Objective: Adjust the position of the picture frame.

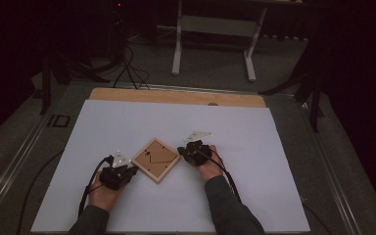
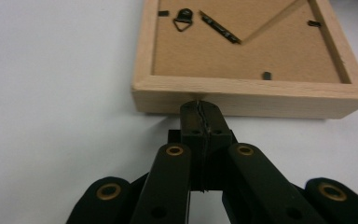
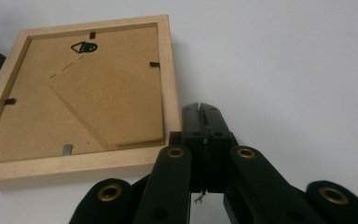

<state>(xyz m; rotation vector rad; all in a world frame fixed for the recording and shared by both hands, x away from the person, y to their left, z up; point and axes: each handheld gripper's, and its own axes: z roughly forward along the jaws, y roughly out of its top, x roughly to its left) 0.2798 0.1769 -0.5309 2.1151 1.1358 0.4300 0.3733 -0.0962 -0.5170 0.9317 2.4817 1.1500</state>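
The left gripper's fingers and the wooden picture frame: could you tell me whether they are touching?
Touching. In the left gripper view, the shut fingers of the left gripper press their tips against the near outer side of the wooden picture frame, with no gap visible.

The picture frame (image 2: 242,95) is made of pale, unvarnished-looking wood with a matt, smooth surface and faint grain. Inside its rim, the backing board (image 2: 242,56) is seen as brown fibreboard, matt and finely speckled. On that board, a dark metal hanging ring (image 2: 183,19) and small dark metal tabs (image 3: 154,64) are fixed. Beneath the frame, the table cover (image 1: 254,147) appears as a white, smooth, matt sheet, like paper or laminate. Beyond the sheet's far edge, a strip of light wood (image 1: 176,96) is left bare. The left gripper (image 2: 200,108) and right gripper (image 3: 200,108) are of black matt plastic, with brass-coloured metal rivets (image 2: 174,150) set in their arms.
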